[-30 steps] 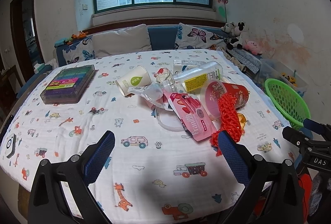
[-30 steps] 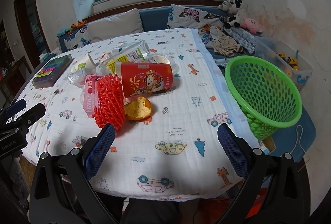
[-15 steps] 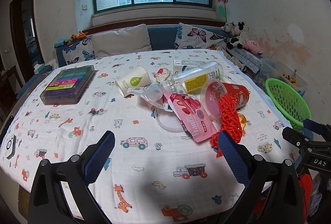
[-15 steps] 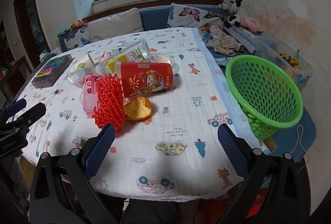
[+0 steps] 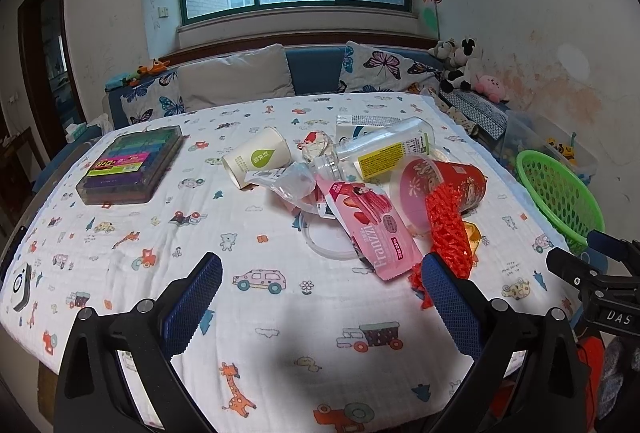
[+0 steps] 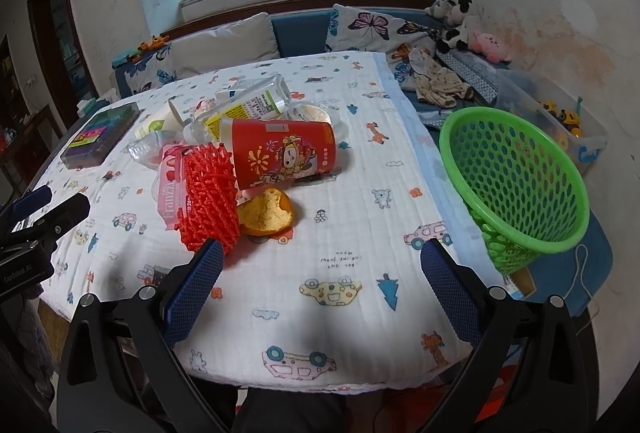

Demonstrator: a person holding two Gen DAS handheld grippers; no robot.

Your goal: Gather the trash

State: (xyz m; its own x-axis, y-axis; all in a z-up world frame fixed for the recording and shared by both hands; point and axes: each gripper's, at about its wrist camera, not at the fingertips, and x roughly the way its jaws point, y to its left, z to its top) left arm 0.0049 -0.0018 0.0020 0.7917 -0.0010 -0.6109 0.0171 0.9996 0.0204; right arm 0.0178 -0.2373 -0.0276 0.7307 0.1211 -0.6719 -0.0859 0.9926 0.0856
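Now both grippers are hovering over the near edge of the bench, which is wearing a white cloth with cartoon cars and animals. The left gripper is keeping its blue fingers spread wide and released, holding nothing; the right gripper is doing the same, its fingers apart and empty.

The trash is lying in one heap around the middle of the bench. A red paper cup with a cartoon figure is lying on its side, its mouth turning to the left. A red foam net is leaning against this cup, and just beside it, on the near right, an orange peel is sitting. A pink Franzzi wrapper is lying flat to the left of the net, partly over a clear ring-shaped lid. Farther away, a clear plastic bottle with a yellow label and a white paper cup are both lying on their sides.

A green basket is standing tilted at the right of the bench. A box of colours is resting at the far left.
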